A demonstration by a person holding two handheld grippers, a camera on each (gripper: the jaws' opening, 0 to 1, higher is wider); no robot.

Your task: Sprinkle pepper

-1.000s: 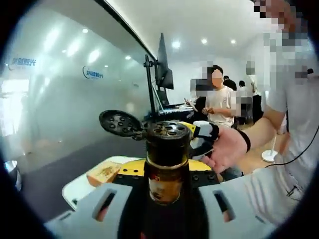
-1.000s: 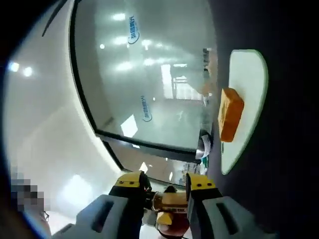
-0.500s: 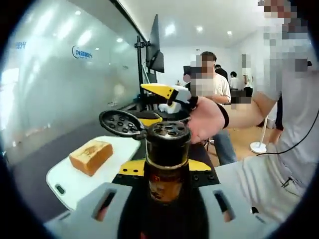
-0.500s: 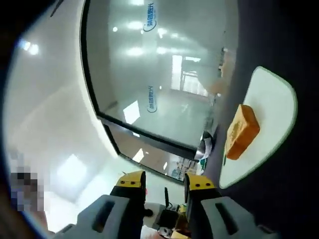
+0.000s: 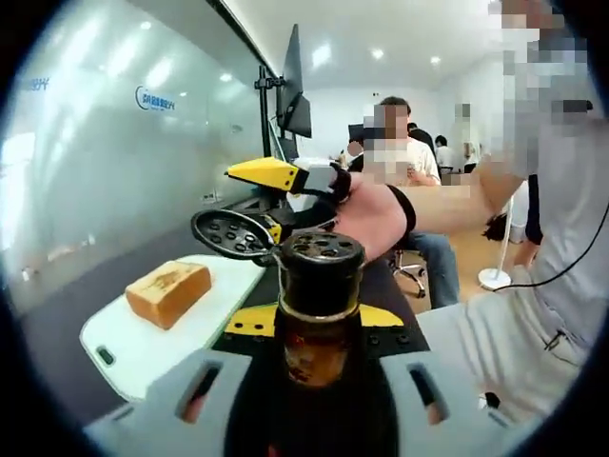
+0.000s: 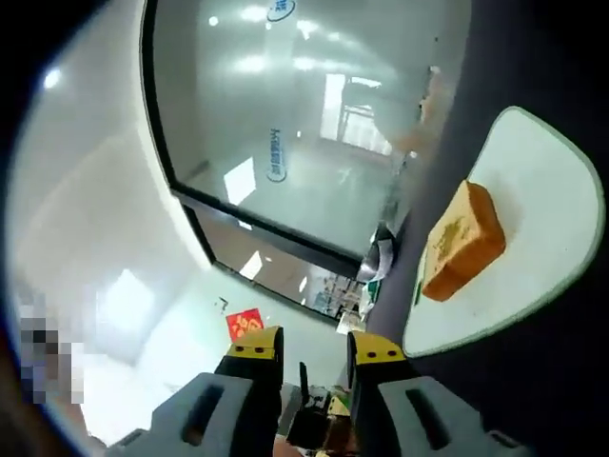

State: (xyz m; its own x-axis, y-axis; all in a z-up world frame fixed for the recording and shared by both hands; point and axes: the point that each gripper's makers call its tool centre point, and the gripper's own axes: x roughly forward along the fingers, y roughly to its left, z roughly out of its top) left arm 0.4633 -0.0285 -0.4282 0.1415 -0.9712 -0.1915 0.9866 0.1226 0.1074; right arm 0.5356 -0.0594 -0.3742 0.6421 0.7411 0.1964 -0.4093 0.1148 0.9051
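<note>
While left gripper (image 5: 314, 357) clamps pepper bottle (image 5: 319, 314) upright, hinged lid (image 5: 233, 234) flipped open, holes exposed. Toast (image 5: 168, 293) on white board (image 5: 143, 354), lower left. Right gripper (image 5: 271, 176) held in hand (image 5: 371, 214) just behind bottle.

Right gripper view: jaws narrow, nothing between. Toast (image 6: 463, 241) on board (image 6: 547, 190), right.

Bread (image 5: 168, 292): on the board (image 5: 143, 345).
Board: on the surface (image 5: 57, 367), left of the pepper bottle (image 5: 319, 314).
Right tool (image 5: 269, 205): behind the bottle.
</note>
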